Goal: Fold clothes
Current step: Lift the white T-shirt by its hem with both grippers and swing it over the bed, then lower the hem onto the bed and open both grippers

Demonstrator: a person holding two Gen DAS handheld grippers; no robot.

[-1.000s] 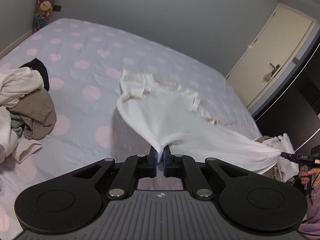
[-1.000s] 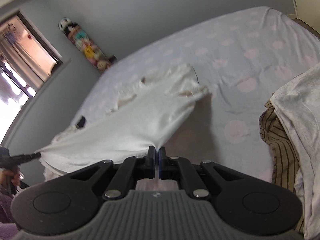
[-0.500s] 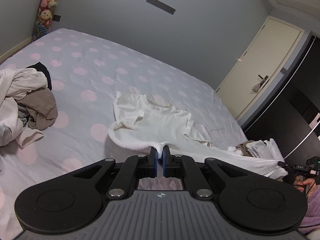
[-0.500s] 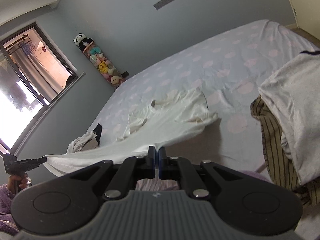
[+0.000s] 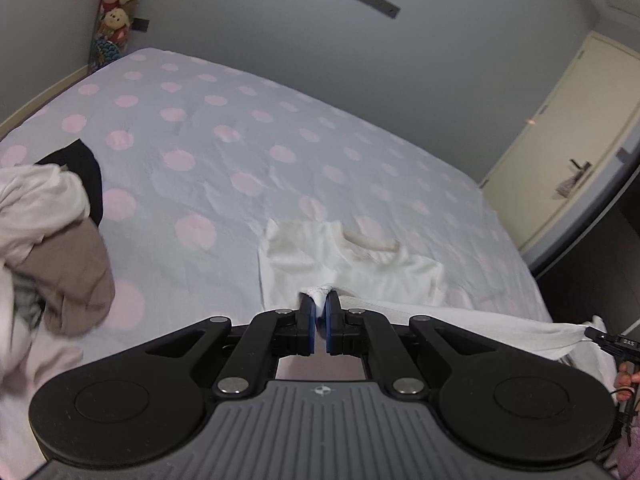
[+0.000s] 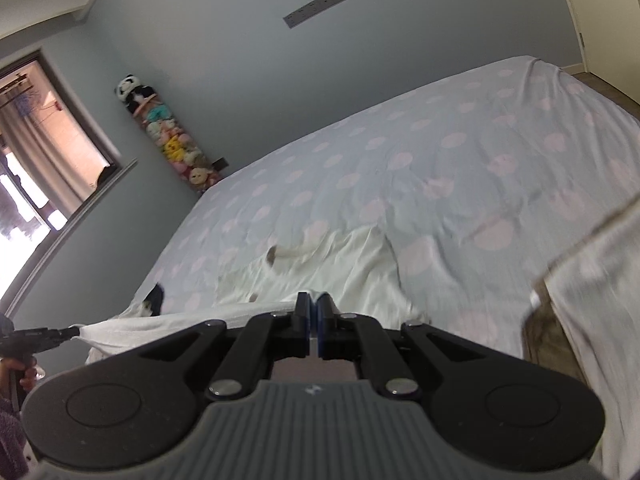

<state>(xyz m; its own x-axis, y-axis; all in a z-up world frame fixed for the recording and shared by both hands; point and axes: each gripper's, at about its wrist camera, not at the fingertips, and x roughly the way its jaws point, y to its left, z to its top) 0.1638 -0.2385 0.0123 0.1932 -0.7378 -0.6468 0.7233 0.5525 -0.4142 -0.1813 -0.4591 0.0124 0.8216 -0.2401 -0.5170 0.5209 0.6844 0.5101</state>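
- Softly creased, the white T-shirt (image 5: 352, 264) is thin limp cotton, lying flat on the pink-dotted bed (image 5: 208, 152).
- Left tongs (image 5: 319, 308) pinch one hem corner.
- Right tongs (image 6: 313, 307) clamp the other; the hem stretches taut between them.

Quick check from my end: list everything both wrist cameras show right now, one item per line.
White shirt: one, off-white, spread on the bed, near edge lifted by both grippers.
Bed sheet: one, pale blue with pink dots.
Unfolded clothes pile: one, white, tan and black, left side of the bed in the left wrist view.
Folded stack: one, light grey over striped brown, right edge of the right wrist view.
Plush toys: one column, mixed colours, room corner.
Door: one, cream.
Window: one, curtained.
Left gripper: black, blue fingers, shut on the shirt.
Right gripper: black, shut on the shirt.
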